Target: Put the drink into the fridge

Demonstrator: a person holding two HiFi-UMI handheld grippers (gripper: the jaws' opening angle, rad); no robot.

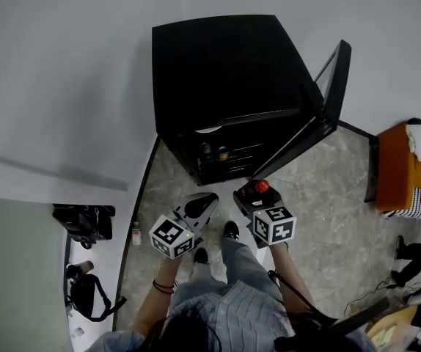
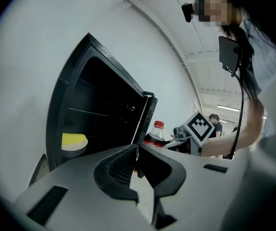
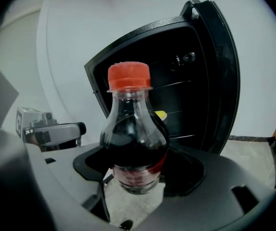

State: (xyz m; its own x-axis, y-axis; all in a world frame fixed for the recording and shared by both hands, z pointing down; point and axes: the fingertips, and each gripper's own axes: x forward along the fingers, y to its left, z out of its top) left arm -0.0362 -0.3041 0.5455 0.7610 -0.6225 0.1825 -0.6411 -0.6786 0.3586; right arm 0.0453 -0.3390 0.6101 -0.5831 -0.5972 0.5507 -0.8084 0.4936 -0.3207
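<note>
The right gripper (image 3: 138,173) is clamped on the bottle (image 3: 133,138). Its jaws press the lower belly, and the bottle stands upright with its red cap up at the centre of that view. The left gripper (image 2: 137,152) hangs just beside it at the lower middle of the head view, jaws together with nothing between them. Beyond both, at the top centre of the head view, the fridge (image 1: 221,64) stands on the floor. Its door (image 1: 326,94) is swung open to the right, so the way in is free.

The step in hand looks like carrying the bottle inside. The fridge is low, so the gripper likely has to drop and enter level. The grip sits low on a rounded belly, so a tilt could let the bottle swing. A bowl (image 2: 74,143) with something yellow sits on a shelf at the left of the opening, and small items (image 1: 214,152) show lower down. Aim for shelf space clear of them, though I cannot tell which part is bare. Keep off the door edge at the right, and set the base flat before the jaws part.
</note>
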